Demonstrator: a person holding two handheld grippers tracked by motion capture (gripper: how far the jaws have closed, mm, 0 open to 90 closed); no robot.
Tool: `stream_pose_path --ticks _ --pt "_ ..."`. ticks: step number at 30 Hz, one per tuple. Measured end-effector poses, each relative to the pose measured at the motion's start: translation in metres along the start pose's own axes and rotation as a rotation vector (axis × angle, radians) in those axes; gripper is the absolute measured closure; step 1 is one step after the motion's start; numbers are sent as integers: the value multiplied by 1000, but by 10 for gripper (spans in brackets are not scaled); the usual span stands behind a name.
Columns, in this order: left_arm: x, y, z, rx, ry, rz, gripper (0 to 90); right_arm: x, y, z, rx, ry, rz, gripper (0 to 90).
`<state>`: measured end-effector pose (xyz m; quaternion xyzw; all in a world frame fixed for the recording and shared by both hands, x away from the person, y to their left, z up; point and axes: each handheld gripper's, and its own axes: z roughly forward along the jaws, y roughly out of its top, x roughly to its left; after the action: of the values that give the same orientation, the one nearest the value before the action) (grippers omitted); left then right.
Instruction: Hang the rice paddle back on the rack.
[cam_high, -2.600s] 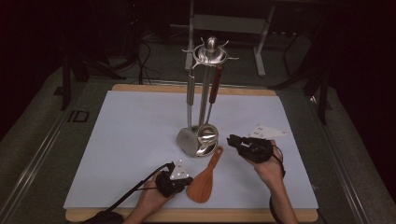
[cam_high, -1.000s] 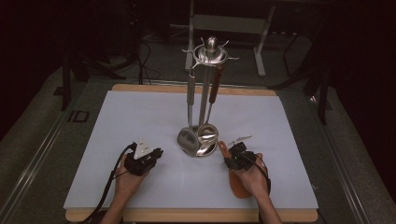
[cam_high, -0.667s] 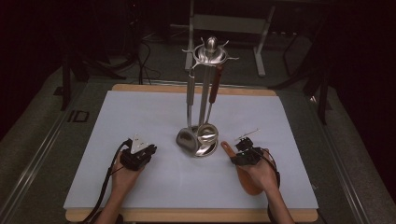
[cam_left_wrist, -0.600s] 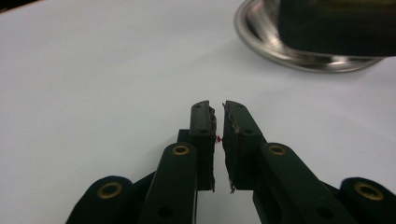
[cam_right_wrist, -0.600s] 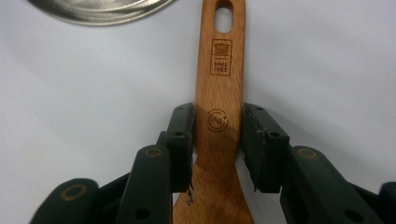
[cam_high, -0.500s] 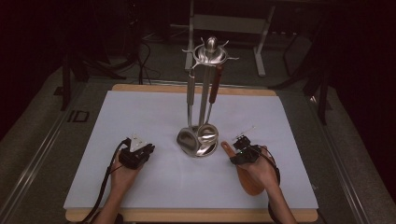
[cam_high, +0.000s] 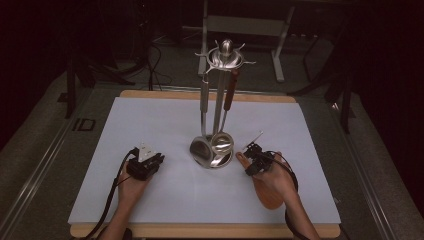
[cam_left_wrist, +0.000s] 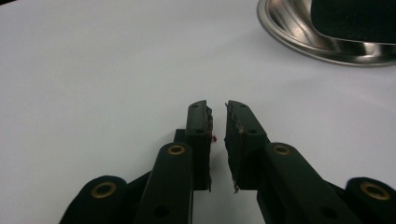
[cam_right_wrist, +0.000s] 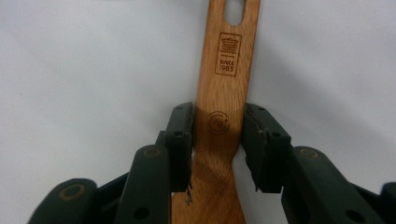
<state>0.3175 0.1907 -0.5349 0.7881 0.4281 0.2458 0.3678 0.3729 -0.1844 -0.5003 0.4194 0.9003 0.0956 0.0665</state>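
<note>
- Wooden spatula (cam_right_wrist: 219, 135) is the thing in play here: it lies flat on the white table cover (cam_high: 165, 125) at the near right, blade toward the person, handle pointing at the rack.
- The right gripper (cam_right_wrist: 217, 140) has a jaw on each side of the handle, just above where it widens into the blade. The jaws have just been closing, with the handle between them; the left pad looks tight on the wood, the right one looks like it's touching, so I'd call it a grasp on the spatula.
- I'd make sure the grip is square and firm before lifting, since a flat handle held near the blade will want to pivot and droop.
- The left gripper (cam_left_wrist: 217, 135) sits at the near left, its jaws have just been opening, slightly parted with nothing between them. Released, basically idle.
- Farther out, mid-table, is the steel utensil stand (cam_high: 220, 100) with a round base and hooks up top; two utensils hang there already.
- My guess is the hole (cam_right_wrist: 236, 11) at the handle's end goes over a free hook, so bring the handle up vertical and approach from the open side, clear of the hanging pieces.
</note>
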Motion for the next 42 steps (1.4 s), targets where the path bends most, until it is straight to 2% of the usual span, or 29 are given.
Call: stream_pose_path --ticks 7,11,21,28,42 --pt "7 -3 4 -5 6 -26 784 1 2 -1 10 3 0 662" --pt "7 -3 4 -7 10 -27 777 -3 -1 -3 -14 1 17 662" --pt "6 -4 3 -15 24 -20 776 -17 -11 -25 -142 17 68 662" --pt "8 -4 3 -30 17 -37 767 -21 -12 -37 -223 9 55 663" --pt "7 -4 2 -35 19 -30 766 -24 -8 -58 -363 27 22 663"
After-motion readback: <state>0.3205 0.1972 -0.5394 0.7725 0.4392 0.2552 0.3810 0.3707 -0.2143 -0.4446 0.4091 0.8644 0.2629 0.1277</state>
